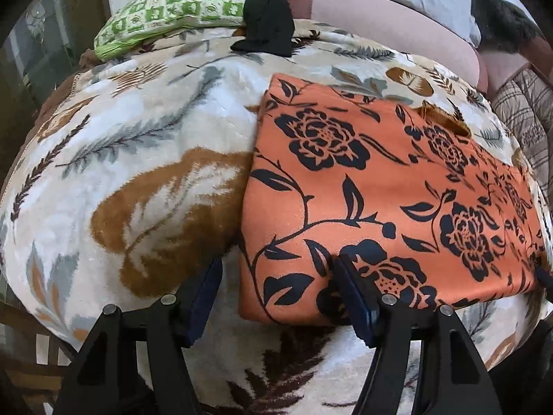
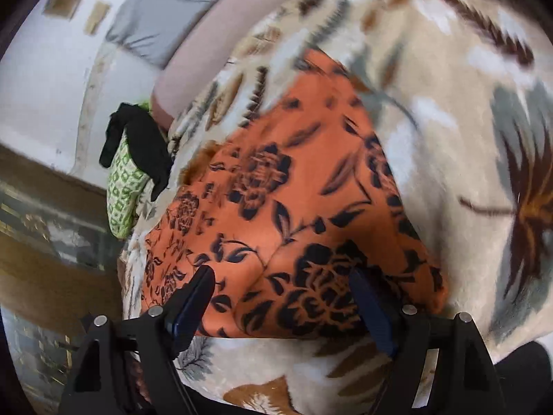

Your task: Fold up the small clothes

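An orange garment with a black flower print (image 1: 387, 186) lies folded into a rectangle on the floral blanket (image 1: 138, 138). My left gripper (image 1: 276, 273) is open just above its near left corner, one finger over the cloth and the other over the blanket. In the right wrist view the same garment (image 2: 293, 207) lies in front of my right gripper (image 2: 280, 287), which is open with both fingers over its near edge. Neither gripper holds anything.
A green and white patterned pillow (image 1: 176, 10) lies at the far end of the bed with a black garment (image 1: 268, 17) draped on it. Pink and grey bedding (image 1: 397, 20) is piled at the back. A striped quilt (image 1: 522, 117) lies at the right.
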The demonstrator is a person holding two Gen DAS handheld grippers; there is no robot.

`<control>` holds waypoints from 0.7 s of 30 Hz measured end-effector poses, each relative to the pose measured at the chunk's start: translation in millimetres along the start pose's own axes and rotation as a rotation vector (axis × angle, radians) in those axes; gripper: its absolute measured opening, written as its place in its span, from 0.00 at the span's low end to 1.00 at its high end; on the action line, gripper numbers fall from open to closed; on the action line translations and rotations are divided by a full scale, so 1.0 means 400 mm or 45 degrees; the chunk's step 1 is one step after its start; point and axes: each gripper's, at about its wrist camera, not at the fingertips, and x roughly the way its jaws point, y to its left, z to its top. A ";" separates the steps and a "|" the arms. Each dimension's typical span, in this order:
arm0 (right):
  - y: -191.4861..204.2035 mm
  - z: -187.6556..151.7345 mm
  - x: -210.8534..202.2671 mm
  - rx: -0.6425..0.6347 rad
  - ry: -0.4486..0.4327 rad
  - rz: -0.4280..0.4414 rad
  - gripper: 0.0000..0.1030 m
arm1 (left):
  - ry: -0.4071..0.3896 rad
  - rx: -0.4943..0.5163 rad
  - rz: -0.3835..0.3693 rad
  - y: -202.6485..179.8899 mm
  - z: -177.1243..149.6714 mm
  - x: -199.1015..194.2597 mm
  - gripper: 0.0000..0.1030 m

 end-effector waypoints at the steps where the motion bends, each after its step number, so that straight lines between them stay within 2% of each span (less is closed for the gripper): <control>1: 0.012 0.001 -0.006 -0.018 0.004 -0.017 0.80 | -0.031 0.006 -0.001 -0.002 0.007 -0.017 0.67; 3: 0.044 0.002 -0.020 -0.076 -0.017 -0.032 0.80 | -0.106 0.035 -0.005 -0.009 0.016 -0.050 0.66; 6: 0.081 0.006 -0.034 -0.138 -0.038 0.019 0.80 | -0.153 0.046 -0.035 -0.021 0.025 -0.068 0.67; 8: 0.078 0.008 -0.019 -0.144 -0.024 0.019 0.80 | -0.125 0.062 -0.037 -0.029 0.029 -0.048 0.67; 10: 0.037 0.009 0.014 -0.090 0.014 -0.045 0.80 | -0.061 0.082 -0.029 -0.036 0.021 -0.012 0.69; 11: 0.008 0.009 0.028 -0.040 0.034 -0.044 0.80 | -0.006 0.102 -0.012 -0.041 0.011 0.013 0.70; 12: -0.006 0.007 0.019 -0.007 0.008 0.002 0.80 | 0.026 0.107 -0.001 -0.040 0.006 0.033 0.70; 15: 0.012 0.015 -0.012 -0.008 0.001 -0.019 0.80 | -0.007 0.048 -0.018 -0.029 0.016 0.009 0.70; 19: 0.056 0.023 -0.047 -0.087 -0.040 0.020 0.80 | -0.137 0.096 -0.021 -0.035 0.030 -0.050 0.71; 21: 0.064 0.022 -0.047 -0.123 -0.048 0.031 0.80 | -0.130 0.094 -0.031 -0.032 0.025 -0.044 0.73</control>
